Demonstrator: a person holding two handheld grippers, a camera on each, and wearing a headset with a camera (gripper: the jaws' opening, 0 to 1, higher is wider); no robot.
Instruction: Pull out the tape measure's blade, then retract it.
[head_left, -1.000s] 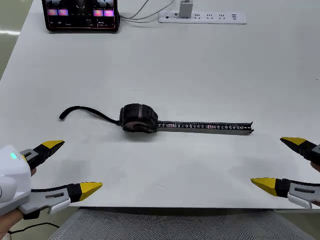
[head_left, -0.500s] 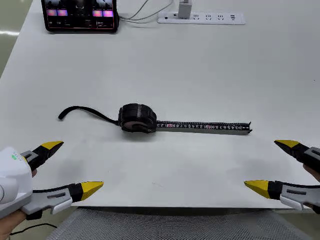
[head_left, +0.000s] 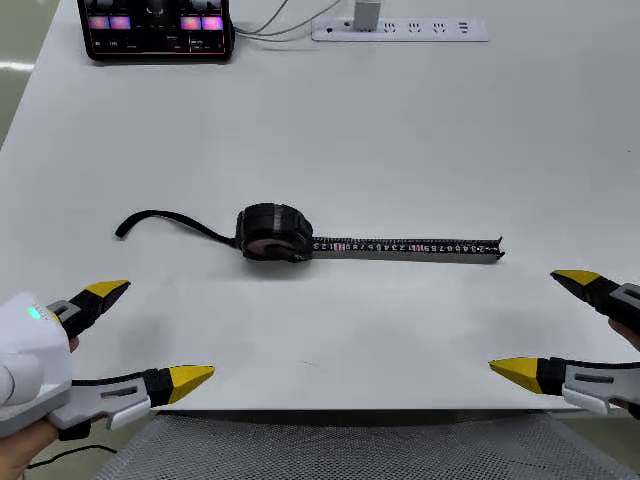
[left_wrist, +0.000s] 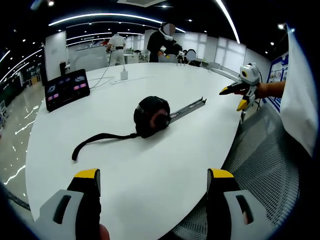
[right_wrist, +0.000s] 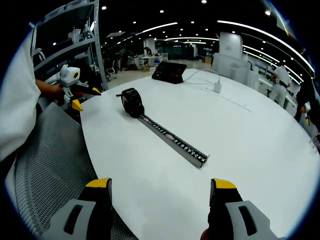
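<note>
Head view: tape measure lies on its side mid table, blade already out and flat toward my right, strap trailing off to my left. My left gripper and right gripper hover at the near edge, both with fingers spread wide, pinching nothing, well apart from the tape. One sits on each side, I'd say so that one can take the case and the other the blade tip

Left gripper view: my jaws open and empty, aimed at the case just past the strap; good line to pin the body down for the retract

Right gripper view: jaws open, empty, pointed along the blade with its hook end nearest me; I judge this side is placed to guide the tip back. Pull-out looks done, retract not yet
</note>
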